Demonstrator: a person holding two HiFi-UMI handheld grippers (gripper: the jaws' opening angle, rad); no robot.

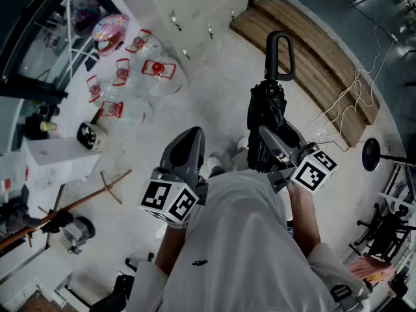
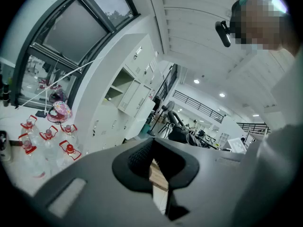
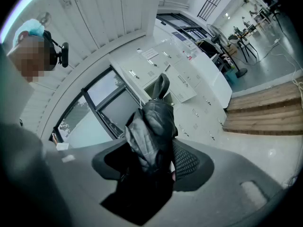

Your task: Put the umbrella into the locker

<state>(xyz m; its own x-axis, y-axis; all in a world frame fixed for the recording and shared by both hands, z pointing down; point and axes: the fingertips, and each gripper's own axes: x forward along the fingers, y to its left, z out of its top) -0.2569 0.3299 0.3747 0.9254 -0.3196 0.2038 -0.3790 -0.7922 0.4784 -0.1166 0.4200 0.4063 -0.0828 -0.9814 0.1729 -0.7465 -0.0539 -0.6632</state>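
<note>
One folded black umbrella (image 1: pixel 266 112) is off the floor and clamped in the right tongs (image 1: pixel 272 140), its looped handle pointing ahead of the person who carries it. The right gripper view shows the bunched canopy (image 3: pixel 151 131) filling the space between the jaws, with the ribbed pads pressed against the fabric. The left tongs (image 1: pixel 187 142) are drawn together on nothing. In the left gripper view, only a thin slit of floor shows between their tips (image 2: pixel 154 162).

The pick-up appears complete, but the stowing has not begun. The white lockers (image 1: pixel 195 8) stand well apart from the umbrella, across an open stretch of pale floor (image 1: pixel 214 77). Wooden steps (image 1: pixel 312 64) lie to their right, and a cluster of red-capped bottles (image 1: pixel 123 77) sits to their left. In the left gripper view one bay of the lockers (image 2: pixel 116 86) looks open-fronted, though it cannot be told whether that is the intended compartment.

Judging from this, what remains is the walk to the lockers and feeding the umbrella into a compartment. The empty left tongs may be needed for a door, and the right tongs must then let go.
</note>
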